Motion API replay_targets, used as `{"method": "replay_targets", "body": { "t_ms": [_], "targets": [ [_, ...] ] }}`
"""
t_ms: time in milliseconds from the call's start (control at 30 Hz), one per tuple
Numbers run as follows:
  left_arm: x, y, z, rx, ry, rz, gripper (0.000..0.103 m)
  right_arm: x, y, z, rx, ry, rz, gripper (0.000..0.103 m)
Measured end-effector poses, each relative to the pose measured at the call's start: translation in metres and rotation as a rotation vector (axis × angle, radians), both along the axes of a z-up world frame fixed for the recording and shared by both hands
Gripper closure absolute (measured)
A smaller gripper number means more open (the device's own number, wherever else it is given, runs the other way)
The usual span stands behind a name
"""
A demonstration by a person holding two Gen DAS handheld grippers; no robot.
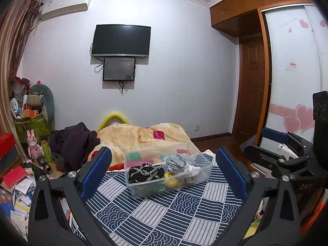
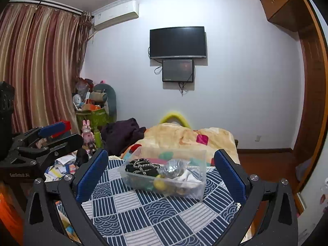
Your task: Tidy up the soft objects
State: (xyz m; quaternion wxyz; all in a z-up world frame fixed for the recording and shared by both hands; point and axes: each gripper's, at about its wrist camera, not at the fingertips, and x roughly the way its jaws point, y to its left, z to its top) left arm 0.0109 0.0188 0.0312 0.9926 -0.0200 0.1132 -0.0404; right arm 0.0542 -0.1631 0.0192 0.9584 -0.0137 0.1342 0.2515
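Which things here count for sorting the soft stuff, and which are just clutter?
Job:
clear bin
black item with white cord
grey knit piece
yellow ball
both open grippers: left gripper, right gripper

Clutter:
TV
pink rabbit toy
dark clothes heap
papers

Bed surface: 1 patterned cloth, 1 blanket, 1 bin, 1 heap of dark clothing.

The bed is covered at its near end by a navy-and-white patchwork cloth (image 1: 164,209) (image 2: 164,211). A clear plastic bin (image 1: 143,190) (image 2: 196,192) rests directly on this cloth, holding mixed soft items. At 12 o'clock from the bin, a cream blanket (image 1: 131,137) (image 2: 180,135) with coloured patches lies rumpled across the bed's far end, touching the cloth's far edge. At 10 o'clock, a heap of dark clothing (image 1: 75,141) (image 2: 123,133) lies against the blanket's edge.
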Motion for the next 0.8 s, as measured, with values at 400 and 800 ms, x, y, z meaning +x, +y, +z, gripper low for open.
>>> {"method": "replay_targets", "body": {
  "t_ms": [400, 800],
  "targets": [
    [-0.003, -0.006, -0.004, 0.014, -0.001, -0.001, 0.0, -0.008, 0.0, -0.001, 0.01, -0.003, -0.002, 0.0],
    [0.0, -0.002, -0.006, -0.008, 0.015, -0.003, 0.0, -0.01, 0.0, 0.0, 0.016, -0.002, 0.0, 0.0]
  ]
}}
